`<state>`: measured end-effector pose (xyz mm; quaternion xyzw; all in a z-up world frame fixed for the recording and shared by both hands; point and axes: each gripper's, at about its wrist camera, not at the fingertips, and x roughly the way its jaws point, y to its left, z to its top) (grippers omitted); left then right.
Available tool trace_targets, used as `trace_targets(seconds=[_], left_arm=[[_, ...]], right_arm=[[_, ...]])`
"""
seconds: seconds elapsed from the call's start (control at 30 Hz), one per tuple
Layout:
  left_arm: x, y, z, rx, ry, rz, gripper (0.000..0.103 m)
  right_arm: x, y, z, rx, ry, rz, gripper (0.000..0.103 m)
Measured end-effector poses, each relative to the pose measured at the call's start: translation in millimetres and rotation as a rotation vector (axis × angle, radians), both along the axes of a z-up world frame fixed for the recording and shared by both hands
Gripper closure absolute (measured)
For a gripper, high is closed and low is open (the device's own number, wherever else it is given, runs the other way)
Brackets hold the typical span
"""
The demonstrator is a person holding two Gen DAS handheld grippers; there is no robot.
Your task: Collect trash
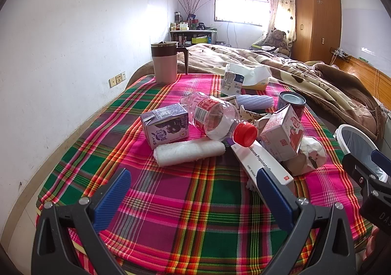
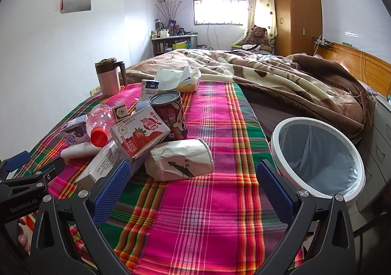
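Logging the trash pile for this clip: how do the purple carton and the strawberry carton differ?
The purple carton lies directly on the plaid cloth, left of the bottle; the strawberry carton is right of it, propped tilted on other trash. The purple carton shows dark fruit, the strawberry carton red strawberries. The strawberry carton sits nearer the bin. Both are small drink cartons, and neither is gripped.

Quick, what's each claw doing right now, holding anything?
Left claw: open, holding nothing, above the plaid cloth.
Right claw: open, holding nothing, near the crushed white paper cup.
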<state>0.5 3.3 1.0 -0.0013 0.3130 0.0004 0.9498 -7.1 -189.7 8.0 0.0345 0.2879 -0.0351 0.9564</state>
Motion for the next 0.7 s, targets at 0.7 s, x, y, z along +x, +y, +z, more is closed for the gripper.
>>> trace_targets(seconds=[0.7], left_arm=[[1.2,0.8,0.9,0.002,0.0,-0.001,0.0]], right_arm=[[0.1,-0.4,-0.3,0.0,0.001,-0.001,0.0]])
